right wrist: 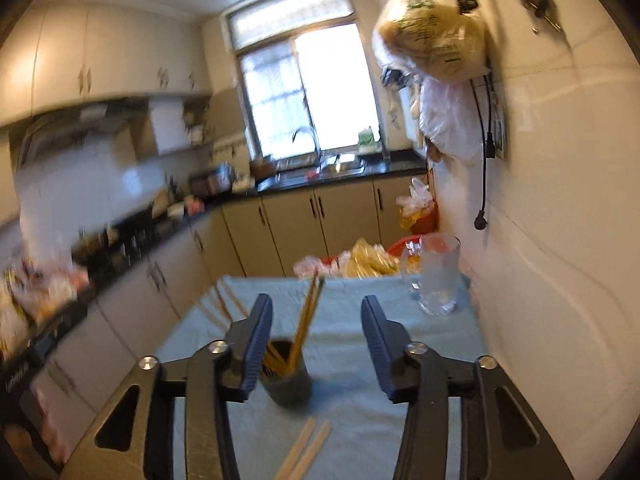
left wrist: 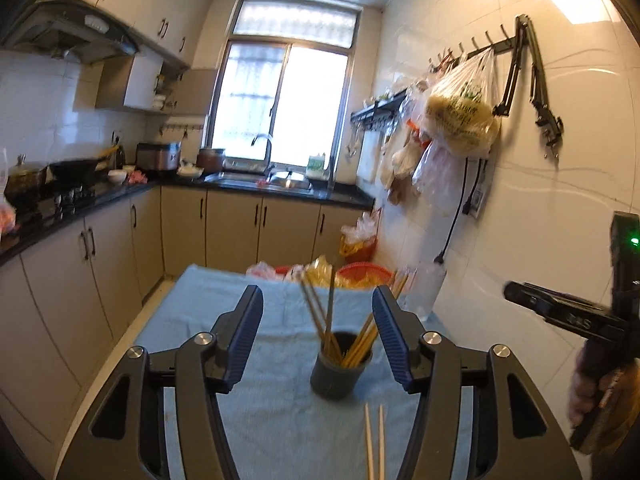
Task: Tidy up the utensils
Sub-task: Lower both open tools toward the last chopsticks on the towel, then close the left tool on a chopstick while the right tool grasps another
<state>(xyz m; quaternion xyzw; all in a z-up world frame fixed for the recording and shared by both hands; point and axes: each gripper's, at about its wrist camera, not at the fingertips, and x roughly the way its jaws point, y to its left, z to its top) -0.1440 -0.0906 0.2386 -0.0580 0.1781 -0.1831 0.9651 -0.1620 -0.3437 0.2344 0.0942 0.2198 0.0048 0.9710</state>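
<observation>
A dark round cup point(left wrist: 341, 368) is standing upright on the blue cloth point(left wrist: 256, 420) that is covering the table, about in the middle of it. Thin yellow-brown chopsticks point(left wrist: 326, 312) are sticking up out of the cup and leaning out to both sides like a fan. Two pale chopsticks point(left wrist: 375, 444) are lying flat on the cloth, side by side, just beside the cup, toward the table's near edge.
</observation>
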